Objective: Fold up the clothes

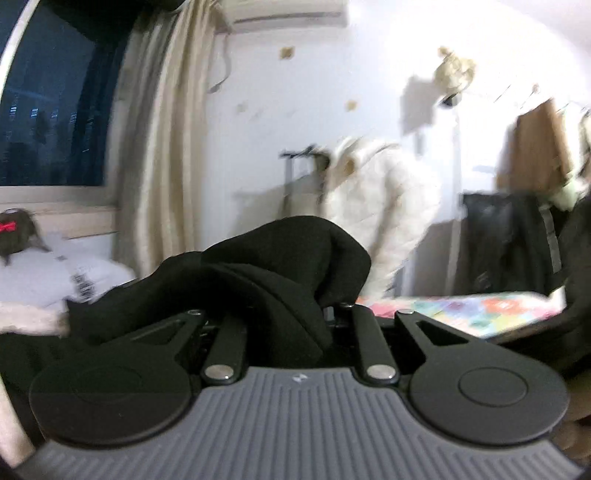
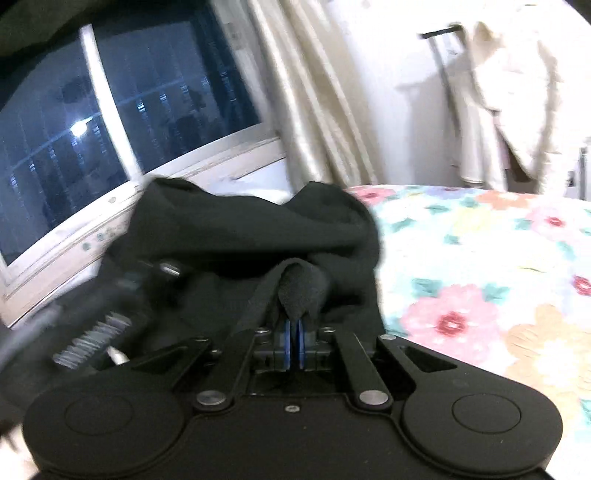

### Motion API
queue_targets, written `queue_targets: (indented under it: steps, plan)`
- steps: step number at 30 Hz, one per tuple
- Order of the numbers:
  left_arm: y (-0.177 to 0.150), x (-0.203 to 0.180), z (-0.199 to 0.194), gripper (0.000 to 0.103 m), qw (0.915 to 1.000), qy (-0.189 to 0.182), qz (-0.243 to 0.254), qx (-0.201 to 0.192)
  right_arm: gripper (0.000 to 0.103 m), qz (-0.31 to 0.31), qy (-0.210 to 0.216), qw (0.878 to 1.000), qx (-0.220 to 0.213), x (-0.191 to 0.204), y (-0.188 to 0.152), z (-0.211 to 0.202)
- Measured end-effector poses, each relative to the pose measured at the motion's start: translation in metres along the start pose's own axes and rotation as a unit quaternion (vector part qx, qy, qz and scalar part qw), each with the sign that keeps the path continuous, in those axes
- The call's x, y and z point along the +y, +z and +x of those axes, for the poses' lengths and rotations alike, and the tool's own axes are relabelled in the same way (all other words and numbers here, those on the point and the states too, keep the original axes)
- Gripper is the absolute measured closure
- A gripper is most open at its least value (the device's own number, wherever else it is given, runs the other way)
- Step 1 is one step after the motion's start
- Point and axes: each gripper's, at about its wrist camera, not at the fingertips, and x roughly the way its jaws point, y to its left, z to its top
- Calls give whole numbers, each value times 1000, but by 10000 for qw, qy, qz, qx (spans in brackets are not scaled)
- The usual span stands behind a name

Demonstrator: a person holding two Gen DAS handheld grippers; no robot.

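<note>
The right tongs (image 2: 294, 332) are pinched together on a fold of black garment (image 2: 258, 236); the blue pads (image 2: 286, 345) sit nearly touching with a nub of the cloth standing up just beyond them. From that pinch the garment bunches up and spreads ahead and to the left of the tongs, blocking the lower part of the view forward. At the left of these tongs, touching the cloth, lies a blurred black device with a ribbed grey grip (image 2: 92, 339), too smeared to name surely. To the right of the tongs stretches a bed with a flowered bedspread (image 2: 480, 266). Beyond the garment are a dark window (image 2: 110, 110), its pale sill, cream curtains (image 2: 314, 110) and, further right, a cream coat (image 2: 517, 92) hanging by the white wall.

The left tongs (image 1: 280, 314) are buried under the same black garment (image 1: 258, 266), which drapes over the gap between the fingers, so whether they grip it or stand apart cannot be told. To the left of these tongs are white pillows (image 1: 55, 273) with a dark plush toy (image 1: 18, 232) on them. Ahead hang the cream curtains (image 1: 166, 129) and the cream coat (image 1: 380, 206); right of them the flowered bedspread (image 1: 461, 310) shows, with dark clothing (image 1: 509, 240) hanging behind it. An air conditioner (image 1: 288, 14) sits high on the wall.
</note>
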Motion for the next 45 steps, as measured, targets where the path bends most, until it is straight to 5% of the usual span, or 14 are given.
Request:
queue_targets:
  steps: [11, 14, 18, 21, 23, 31, 37, 41, 45]
  plan:
    - [-9, -80, -17, 89, 9889, -1456, -2, 312, 96, 867, -800, 9925, -326, -33, -38, -64]
    - [-20, -94, -4, 89, 9755, -2064, -357, 679, 96, 891, -961, 9901, -503, -44, -44, -90]
    - [-52, -115, 31, 89, 9516, -2566, -551, 1596, 96, 1016, -1574, 9821, -204, -77, -67, -91]
    - [-85, -118, 53, 88, 9345, -2563, -577, 2402, 96, 1159, -1851, 9759, 18, -100, -90, -79]
    - [-96, -111, 55, 87, 9301, -2538, -668, 2570, 96, 1199, -1971, 9730, 75, -109, -103, -73]
    - [-85, -83, 48, 87, 9376, -2378, -874, 2382, 96, 878, -1988, 9761, 78, -116, -104, -69]
    - [-77, -55, 43, 87, 9537, -1657, -519, 2456, 96, -35, -1554, 9864, 541, -98, -94, -69]
    - [-78, -31, 47, 87, 9497, -1549, -938, 2554, 96, -320, -1540, 9852, 675, -87, -93, -65]
    - [-94, -11, 40, 76, 9425, -1417, -1345, 2710, 98, -652, -1809, 9779, 824, -82, -92, -56]
